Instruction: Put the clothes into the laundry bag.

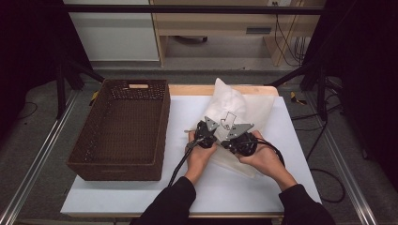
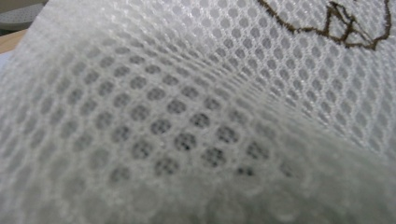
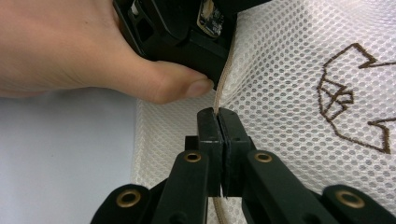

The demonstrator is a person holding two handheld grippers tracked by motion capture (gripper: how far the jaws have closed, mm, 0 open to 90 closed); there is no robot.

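Nearest the person, both grippers pinch the white mesh bag (image 1: pixel 230 117) on the table. Right gripper (image 3: pixel 218 114) is clamped shut on its beige edge trim; left gripper (image 1: pixel 205 136), beside it, is shut on mesh. Maintain both grips; lift evenly toward the wicker basket (image 1: pixel 117 164), left of the bag.

Lab recording bay: black curtains (image 1: pixel 28 42), aluminium rails (image 1: pixel 33 164), floor cables (image 1: pixel 324 183)

White-topped table (image 1: pixel 141 192), grey floor (image 1: pixel 28 140), pale wooden cabinet (image 1: pixel 211 23), black stands (image 1: pixel 61 79)
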